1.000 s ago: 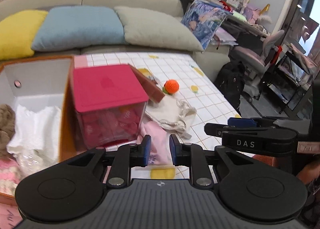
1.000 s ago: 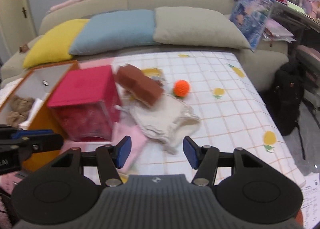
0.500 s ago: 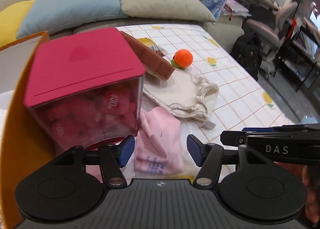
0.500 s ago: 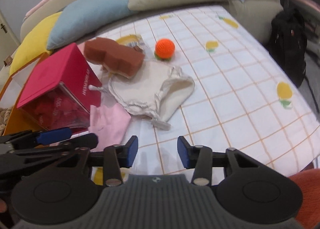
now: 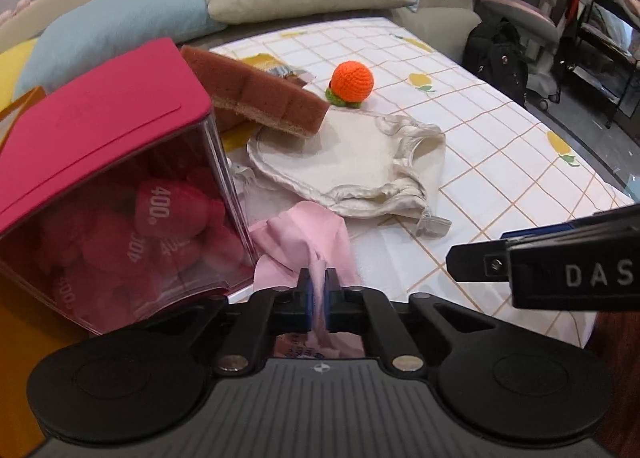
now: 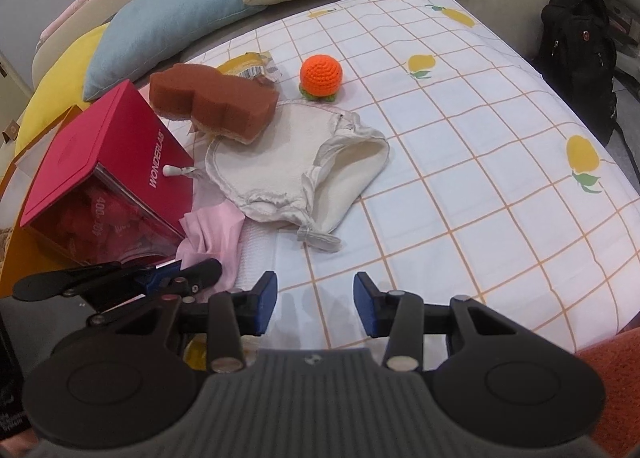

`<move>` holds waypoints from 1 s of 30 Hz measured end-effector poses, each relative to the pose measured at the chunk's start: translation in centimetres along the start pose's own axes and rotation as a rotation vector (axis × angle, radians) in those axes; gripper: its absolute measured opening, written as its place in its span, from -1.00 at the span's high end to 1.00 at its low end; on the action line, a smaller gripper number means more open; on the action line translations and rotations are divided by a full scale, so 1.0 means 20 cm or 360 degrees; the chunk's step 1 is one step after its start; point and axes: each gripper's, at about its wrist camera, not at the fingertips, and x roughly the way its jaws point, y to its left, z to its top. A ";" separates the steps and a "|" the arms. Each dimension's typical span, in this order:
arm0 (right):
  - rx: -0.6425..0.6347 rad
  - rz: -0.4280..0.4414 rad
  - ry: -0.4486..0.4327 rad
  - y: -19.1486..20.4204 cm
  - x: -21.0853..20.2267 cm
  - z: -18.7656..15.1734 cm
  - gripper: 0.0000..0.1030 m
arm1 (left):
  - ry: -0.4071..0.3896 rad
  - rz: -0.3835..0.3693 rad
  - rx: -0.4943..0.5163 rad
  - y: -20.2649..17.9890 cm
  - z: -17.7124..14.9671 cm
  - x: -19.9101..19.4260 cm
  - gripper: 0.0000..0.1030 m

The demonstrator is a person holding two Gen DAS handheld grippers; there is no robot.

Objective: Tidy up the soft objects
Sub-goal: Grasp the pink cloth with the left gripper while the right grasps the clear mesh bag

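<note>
Left claw (image 5: 318,294) pinched the pink cloth (image 5: 308,238); right claw (image 6: 315,304) hung wide.
Thin fold, perhaps shallow; lifting might slip it, or drag against the red box (image 5: 116,177).

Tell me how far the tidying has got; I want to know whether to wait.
Early on. Nothing here shows a finished step. In hand: the left gripper is shut on the pink cloth beside the red-lidded box. The right gripper is open and empty. The brown sponge, cream bag and orange crochet ball lie loose on the tablecloth.
</note>
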 end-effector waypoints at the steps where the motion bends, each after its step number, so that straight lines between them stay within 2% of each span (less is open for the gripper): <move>1: -0.0011 0.0002 -0.0005 0.01 0.00 0.00 0.17 | -0.0019 -0.0008 -0.0018 0.01 0.00 -0.02 0.92; 5: -0.0107 0.0032 -0.0044 0.06 -0.02 -0.01 0.17 | -0.0090 -0.0052 -0.0092 0.06 -0.01 -0.17 0.92; 8: -0.0202 0.0057 -0.0053 0.12 -0.02 -0.02 0.13 | -0.0136 0.0043 -0.0077 0.09 -0.03 -0.31 0.92; 10: -0.0249 0.0058 -0.0050 0.16 -0.01 -0.03 -0.03 | -0.0135 0.0127 -0.0060 0.11 -0.03 -0.35 0.92; 12: -0.0291 0.0056 -0.0047 0.20 0.02 -0.03 -0.44 | -0.0119 0.0197 -0.0071 0.14 -0.03 -0.37 0.92; 14: -0.0334 0.0049 -0.0062 0.25 0.05 -0.04 -0.72 | -0.0111 0.0224 -0.0109 0.19 -0.03 -0.39 0.92; 20: -0.0388 -0.0006 -0.0076 0.36 0.14 -0.06 -0.85 | -0.0115 0.0238 -0.0163 0.25 -0.06 -0.40 0.92; 25: -0.0400 0.0009 -0.0045 0.42 0.22 -0.09 -0.94 | -0.0119 0.0229 -0.0160 0.26 -0.06 -0.41 0.92; 30: -0.0462 -0.0113 -0.0029 0.47 0.28 -0.13 -0.95 | -0.0107 0.0216 -0.0180 0.27 -0.07 -0.41 0.92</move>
